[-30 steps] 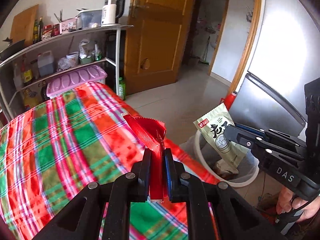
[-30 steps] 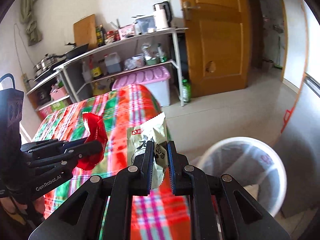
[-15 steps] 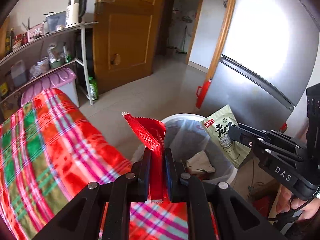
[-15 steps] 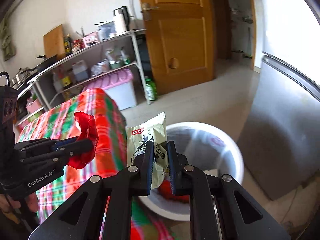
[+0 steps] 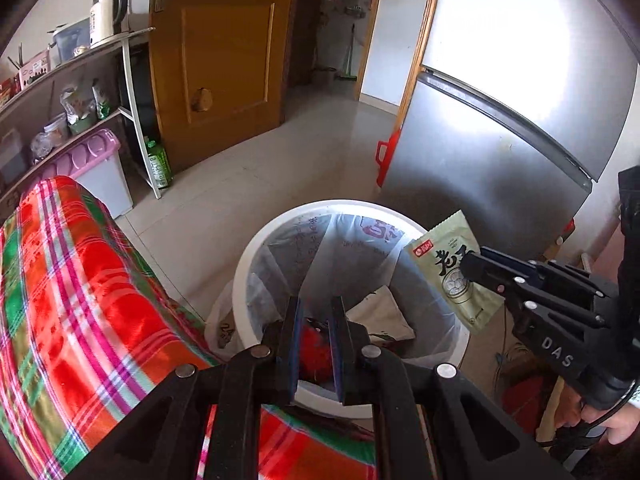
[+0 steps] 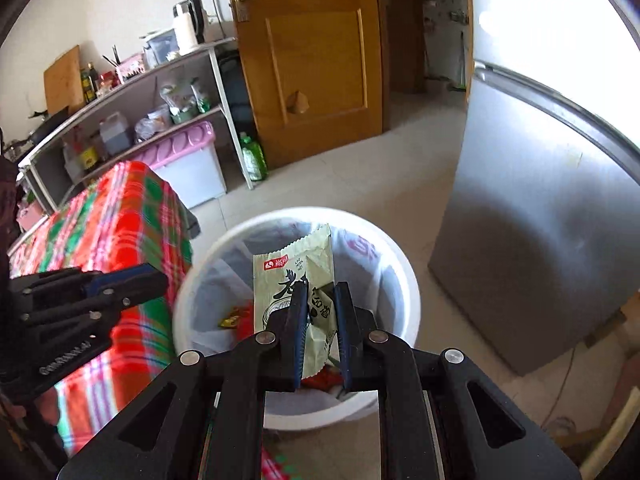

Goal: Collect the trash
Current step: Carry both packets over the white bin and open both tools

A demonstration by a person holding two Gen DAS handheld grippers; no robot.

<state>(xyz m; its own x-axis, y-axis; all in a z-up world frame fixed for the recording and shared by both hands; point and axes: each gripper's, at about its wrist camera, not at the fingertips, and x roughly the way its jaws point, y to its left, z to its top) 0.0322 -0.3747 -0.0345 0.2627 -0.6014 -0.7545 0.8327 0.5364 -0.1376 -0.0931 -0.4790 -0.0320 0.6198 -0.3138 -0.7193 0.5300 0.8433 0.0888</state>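
Note:
A white trash bin (image 5: 256,248) with a clear liner stands on the floor beside the table; it also shows in the right wrist view (image 6: 400,264). My left gripper (image 5: 314,312) is open over the bin, and the red wrapper (image 5: 316,350) lies inside the bin below its jaws. My right gripper (image 6: 320,300) holds a pale green snack packet (image 6: 296,268) above the bin; its jaws look slightly parted around the packet. The packet also shows in the left wrist view (image 5: 444,256). Other trash lies in the bin.
The table with the red and green plaid cloth (image 5: 68,300) is left of the bin. A silver fridge (image 5: 500,140) stands behind and right of it. A shelf unit (image 6: 132,92), a lilac-lidded storage box (image 6: 184,160) and a wooden door (image 6: 316,48) are further back.
Both grippers moved from over the table to above the bin. My left gripper opened and the red wrapper dropped into the bin. My right gripper still has the green packet.

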